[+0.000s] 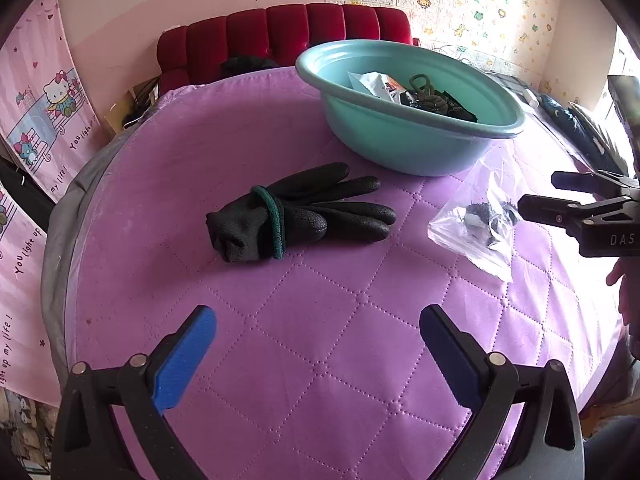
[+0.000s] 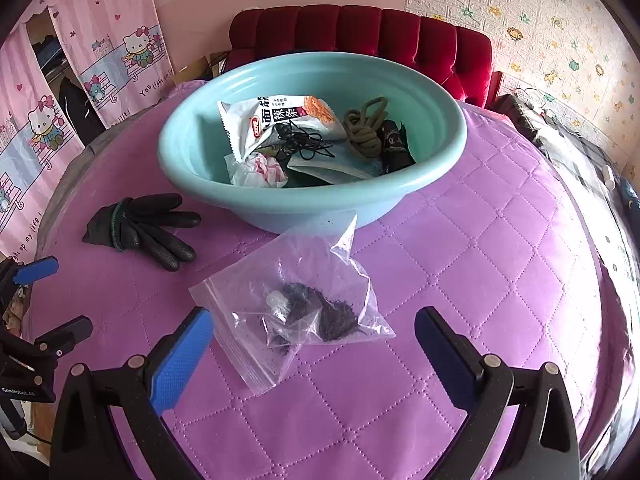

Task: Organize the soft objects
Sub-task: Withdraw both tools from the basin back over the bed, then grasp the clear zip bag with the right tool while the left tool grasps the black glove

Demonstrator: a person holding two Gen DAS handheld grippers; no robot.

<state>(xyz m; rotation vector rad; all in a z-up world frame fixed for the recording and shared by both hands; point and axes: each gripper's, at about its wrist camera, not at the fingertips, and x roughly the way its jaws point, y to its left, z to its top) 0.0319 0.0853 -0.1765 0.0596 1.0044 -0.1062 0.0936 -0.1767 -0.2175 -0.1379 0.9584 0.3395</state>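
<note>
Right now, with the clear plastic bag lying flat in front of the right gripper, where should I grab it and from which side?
Probably the raised, crumpled upper corner of the clear plastic bag, nearest the teal basin. That film stands off the purple quilt, while the sealed edge lies flat. Bring the open right gripper straight forward and down over it, avoiding the dark clump in the middle.

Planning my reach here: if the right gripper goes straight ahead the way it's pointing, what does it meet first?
Most likely the clear plastic bag, lying just ahead of the open right gripper; the teal basin sits behind it.

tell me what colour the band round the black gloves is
Dark green band, wrapped round the gloves; clearest in the left wrist view.
</note>
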